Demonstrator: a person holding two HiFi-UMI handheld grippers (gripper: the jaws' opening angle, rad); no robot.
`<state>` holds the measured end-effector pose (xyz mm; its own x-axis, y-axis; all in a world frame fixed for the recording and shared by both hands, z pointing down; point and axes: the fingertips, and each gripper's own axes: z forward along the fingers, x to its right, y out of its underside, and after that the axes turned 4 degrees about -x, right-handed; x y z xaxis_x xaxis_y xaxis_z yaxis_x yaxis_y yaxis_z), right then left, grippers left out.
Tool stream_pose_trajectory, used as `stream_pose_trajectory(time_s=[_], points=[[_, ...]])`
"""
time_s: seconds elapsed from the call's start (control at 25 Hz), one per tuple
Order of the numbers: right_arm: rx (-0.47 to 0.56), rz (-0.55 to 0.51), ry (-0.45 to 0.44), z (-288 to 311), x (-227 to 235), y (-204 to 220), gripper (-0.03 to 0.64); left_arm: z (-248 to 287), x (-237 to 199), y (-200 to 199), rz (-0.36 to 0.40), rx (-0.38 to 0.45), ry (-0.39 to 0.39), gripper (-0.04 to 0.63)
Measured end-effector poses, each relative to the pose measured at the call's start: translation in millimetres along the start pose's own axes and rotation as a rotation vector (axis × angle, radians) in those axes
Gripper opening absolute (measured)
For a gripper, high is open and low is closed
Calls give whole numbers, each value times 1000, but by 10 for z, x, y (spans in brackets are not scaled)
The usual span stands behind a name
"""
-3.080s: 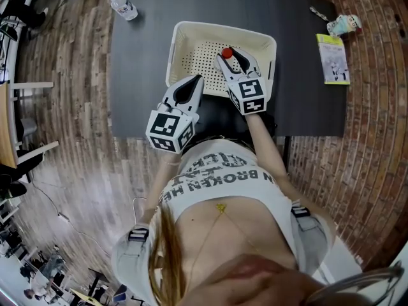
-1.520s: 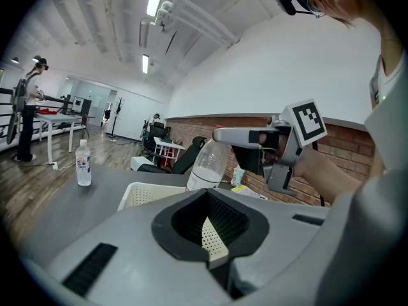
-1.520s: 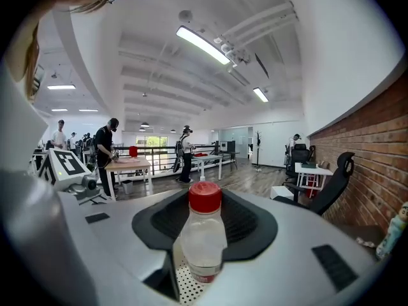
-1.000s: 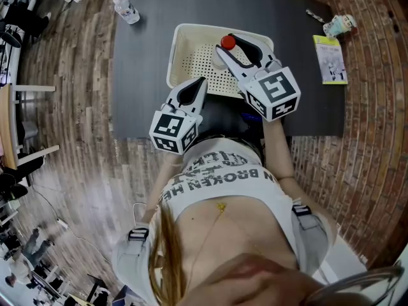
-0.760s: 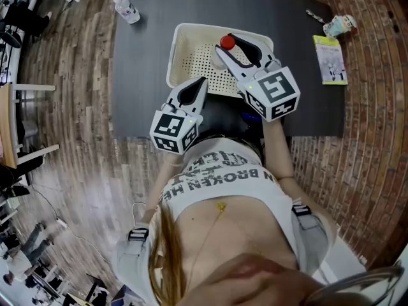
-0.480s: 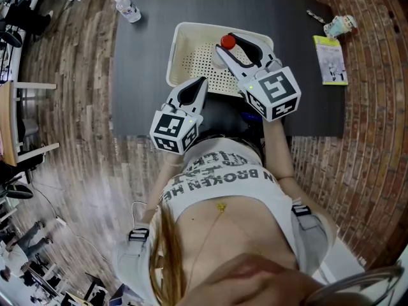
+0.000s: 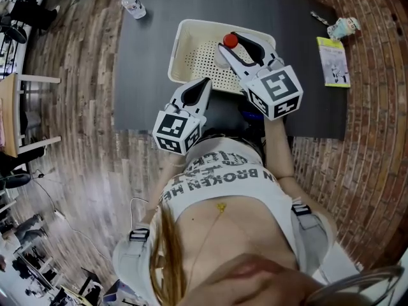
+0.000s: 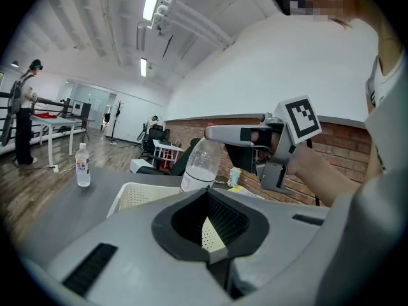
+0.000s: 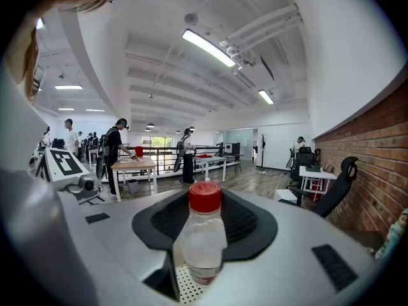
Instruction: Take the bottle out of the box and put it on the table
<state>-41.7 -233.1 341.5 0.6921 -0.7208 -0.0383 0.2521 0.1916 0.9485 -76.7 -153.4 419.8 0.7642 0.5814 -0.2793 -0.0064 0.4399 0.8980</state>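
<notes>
Bottle (image 7: 229, 41) with a red cap is standing upright, pinched between the jaws of the right gripper (image 7: 233, 47), over the far right part of the white box (image 7: 185, 50) on the dark table (image 7: 146, 69). The left gripper (image 7: 203, 85) is hovering at the box's near edge, jaws pressed together and empty. A small water bottle (image 7: 133, 4) is standing at the table's far left corner.
</notes>
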Motion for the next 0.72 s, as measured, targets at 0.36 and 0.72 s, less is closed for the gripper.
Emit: stream_pose_trajectory(time_s=[0.36,0.72], points=[[13,6,-1,-158,15,29,152,-62,125,60,-3,3,-21,3],[17,16,26,-458,150,117,152,-11,370,130,5,-7,-9,3]])
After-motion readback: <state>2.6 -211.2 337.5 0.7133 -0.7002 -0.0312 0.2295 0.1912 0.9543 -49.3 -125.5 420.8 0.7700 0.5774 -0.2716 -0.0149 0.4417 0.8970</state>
